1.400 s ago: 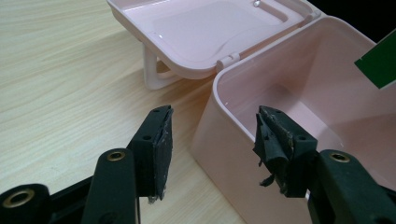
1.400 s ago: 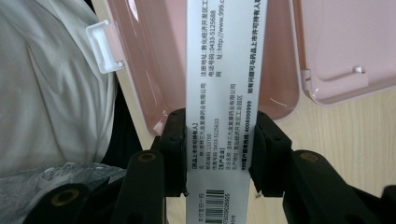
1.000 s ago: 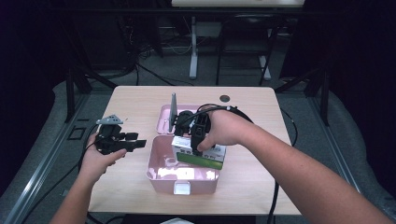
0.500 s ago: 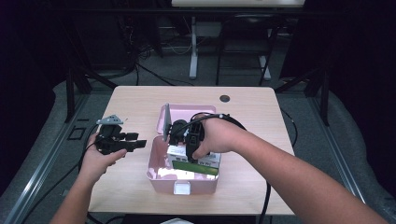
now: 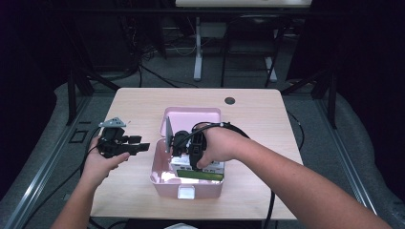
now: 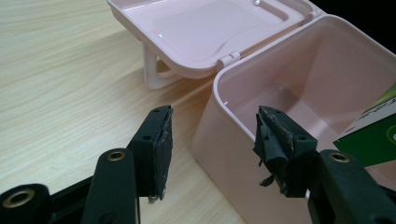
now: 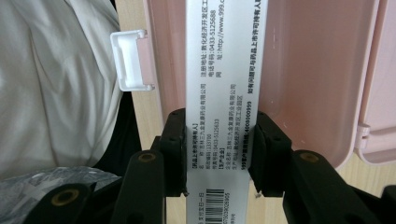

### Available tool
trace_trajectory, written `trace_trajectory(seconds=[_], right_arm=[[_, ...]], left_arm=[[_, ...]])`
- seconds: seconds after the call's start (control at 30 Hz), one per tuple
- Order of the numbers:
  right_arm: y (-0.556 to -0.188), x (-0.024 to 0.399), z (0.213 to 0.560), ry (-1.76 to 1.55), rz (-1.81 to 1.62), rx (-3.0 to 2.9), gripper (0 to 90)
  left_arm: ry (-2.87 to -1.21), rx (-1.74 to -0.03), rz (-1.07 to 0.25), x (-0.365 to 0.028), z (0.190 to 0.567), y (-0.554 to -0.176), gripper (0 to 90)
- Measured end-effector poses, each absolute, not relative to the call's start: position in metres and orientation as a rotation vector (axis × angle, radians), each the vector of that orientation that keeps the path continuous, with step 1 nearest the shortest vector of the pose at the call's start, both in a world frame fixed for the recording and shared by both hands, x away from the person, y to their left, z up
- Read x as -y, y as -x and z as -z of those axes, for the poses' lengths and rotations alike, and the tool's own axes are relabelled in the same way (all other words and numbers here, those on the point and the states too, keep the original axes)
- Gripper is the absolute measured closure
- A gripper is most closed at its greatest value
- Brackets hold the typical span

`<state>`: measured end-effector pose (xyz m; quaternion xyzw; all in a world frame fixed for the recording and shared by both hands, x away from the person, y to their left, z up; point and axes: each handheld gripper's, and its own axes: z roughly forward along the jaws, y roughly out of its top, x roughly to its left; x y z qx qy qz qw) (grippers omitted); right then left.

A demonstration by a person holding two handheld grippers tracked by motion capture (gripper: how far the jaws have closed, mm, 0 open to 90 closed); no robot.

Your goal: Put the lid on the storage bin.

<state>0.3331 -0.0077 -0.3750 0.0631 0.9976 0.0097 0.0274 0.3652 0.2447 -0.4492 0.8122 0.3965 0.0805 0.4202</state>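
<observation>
Green-and-white medicine carton (image 5: 198,172) inside open pink box (image 5: 165,177) on counter (image 5: 138,191), clamped by right tool (image 7: 215,140); left tool (image 6: 212,140) beside box, gaping, holding nothing.

Dim room, brightly lit table (image 5: 143,102), sharp close-ups
</observation>
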Motion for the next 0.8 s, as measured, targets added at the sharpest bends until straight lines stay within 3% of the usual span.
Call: trace_trajectory(seconds=[0.8], right_arm=[[-0.332, 0.004, 0.408, -0.137, -0.006, -3.129, 61.7]], left_arm=[[-2.038, -0.992, -0.198, -0.246, 0.45, -0.366, 46.3]])
